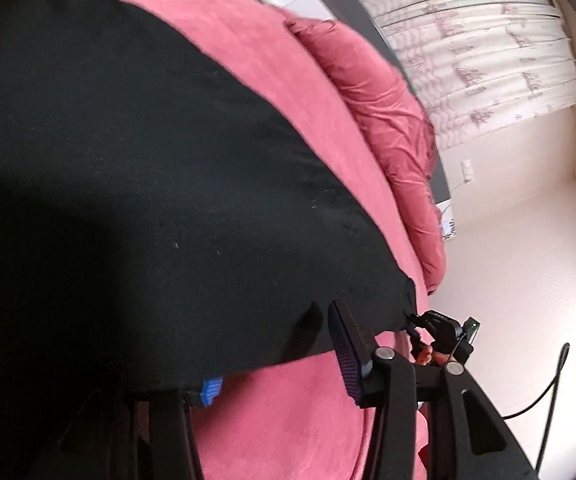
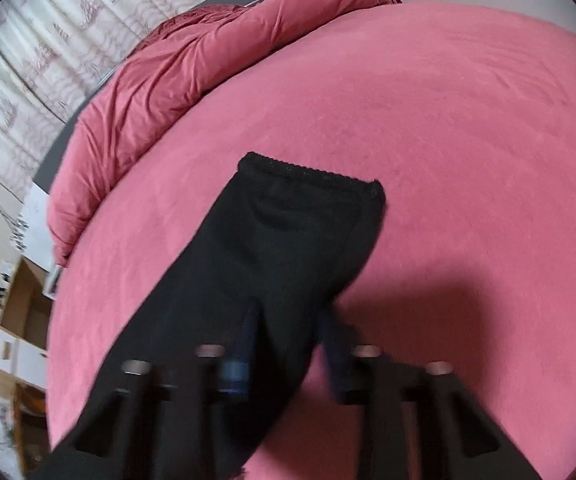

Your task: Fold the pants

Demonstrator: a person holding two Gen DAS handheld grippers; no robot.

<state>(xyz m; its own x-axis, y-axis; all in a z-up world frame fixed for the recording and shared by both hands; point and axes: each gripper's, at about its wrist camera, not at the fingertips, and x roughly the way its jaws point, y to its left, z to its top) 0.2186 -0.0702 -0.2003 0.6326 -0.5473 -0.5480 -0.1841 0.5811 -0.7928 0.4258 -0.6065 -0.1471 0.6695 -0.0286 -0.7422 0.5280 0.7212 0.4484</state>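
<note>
The pants (image 2: 288, 248) lie on the pink bed (image 2: 468, 140), waistband (image 2: 308, 170) at the far end in the right wrist view, the legs running back toward the camera. The right gripper (image 2: 288, 344) has black cloth passing between its fingers (image 2: 247, 340), which look closed in on it, though blur hides the contact, so I judge it to be grasping the pants near the leg end. In the left wrist view the left gripper (image 1: 275, 356) stands wide: one finger (image 1: 346, 348) is plain against the pink, the other shows only a blue tip (image 1: 209, 392) under the cloth edge, so it seems released, with fabric draped over one finger rather than pinched. The other gripper shows at the cloth's corner (image 1: 408, 296) there. The step in hand looks like carrying the leg end toward the waistband. To do it well, the left gripper likely needs to clench on its edge first, level with the right one. Both should then lift together, keep the cloth taut between them, and lay the hem square on the waistband; the rumpled duvet (image 2: 159, 80) beside it should stay untouched.
</note>
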